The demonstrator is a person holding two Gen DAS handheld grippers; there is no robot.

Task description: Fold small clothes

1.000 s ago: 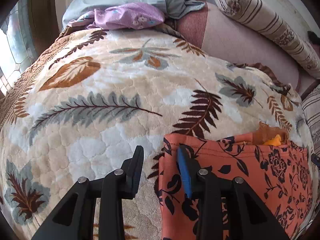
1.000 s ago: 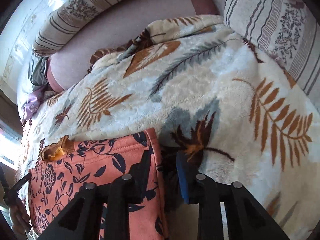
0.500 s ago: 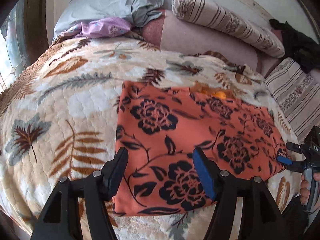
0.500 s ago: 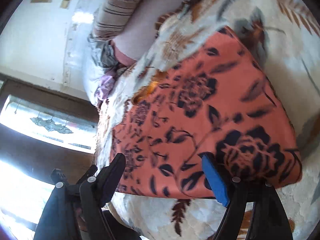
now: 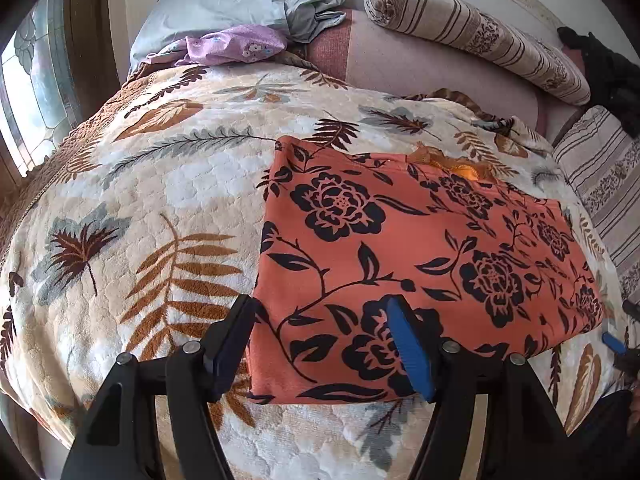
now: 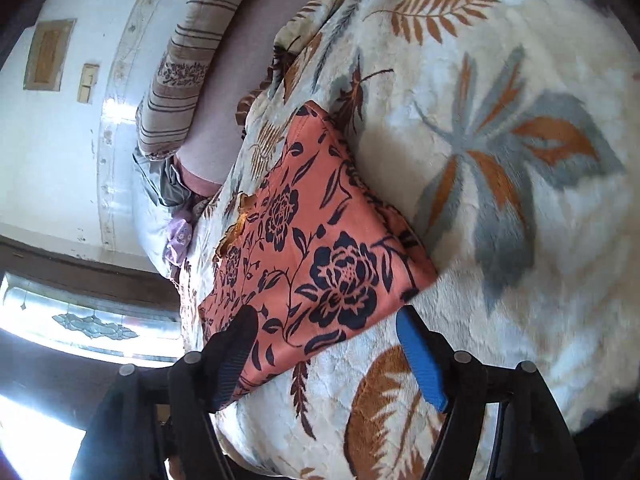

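Left wrist view: my left gripper (image 5: 322, 340) hangs above the near left corner of the orange floral garment (image 5: 420, 256), jaws wide apart, nothing between them. The black finger sits off the cloth's left edge over the leaf-print blanket (image 5: 152, 216); the blue finger sits over the cloth near its near edge. The garment lies flat on the blanket as a neat rectangle, right of the middle of the bed, edges mostly straight. A small orange ruffle (image 5: 460, 166) pokes out at the far edge. At the far right edge of this view the tip of my right gripper (image 5: 616, 344) shows just off the cloth's near right corner. Far side: a grey pillow (image 5: 240, 0), a purple cloth (image 5: 236, 44) lying loose beside it, a striped bolster (image 5: 472, 28).

Right wrist view: my right gripper (image 6: 324, 352) is also spread wide and empty, poised over the near right corner of the garment (image 6: 316, 248). Black finger over the cloth, blue finger over the blanket (image 6: 500, 160) just past the corner. The view is tilted and a bit blurred. The ruffle (image 6: 236, 228) shows on the far edge here too. Layered edges along the right side look like cloth doubled over.

Judgement: the piece looks at least partly folded, lying square, neither gripper gripping it. Whether another fold is wanted I cannot tell; it seems wide enough for one more. The purple cloth looks unfolded, so probably more work is left.
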